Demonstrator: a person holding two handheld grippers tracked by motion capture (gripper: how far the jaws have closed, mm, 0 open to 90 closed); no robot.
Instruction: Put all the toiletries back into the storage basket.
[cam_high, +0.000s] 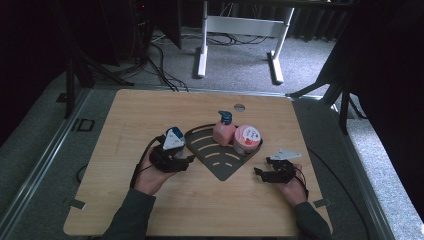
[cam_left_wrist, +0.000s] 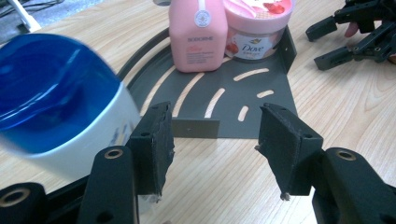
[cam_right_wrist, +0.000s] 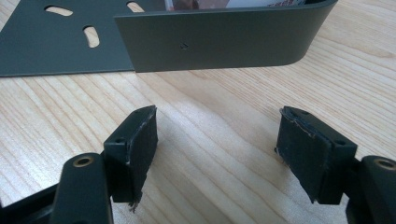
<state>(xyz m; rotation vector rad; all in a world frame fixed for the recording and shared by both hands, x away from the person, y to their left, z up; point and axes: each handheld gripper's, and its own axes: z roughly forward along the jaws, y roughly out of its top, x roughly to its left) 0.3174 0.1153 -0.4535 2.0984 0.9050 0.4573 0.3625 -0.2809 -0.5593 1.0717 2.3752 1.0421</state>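
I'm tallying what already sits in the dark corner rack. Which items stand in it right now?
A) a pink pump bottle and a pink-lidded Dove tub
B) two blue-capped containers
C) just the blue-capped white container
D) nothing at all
A: the pink pump bottle and the Dove tub stand side by side at the back of the rack, while the blue-capped container is by the left gripper, outside the rack.

The left gripper (cam_high: 186, 159) is held just left of the dark tray (cam_high: 220, 167), jaws spread apart. The right gripper (cam_high: 262, 166) is held right of it, jaws also parted, nothing between.
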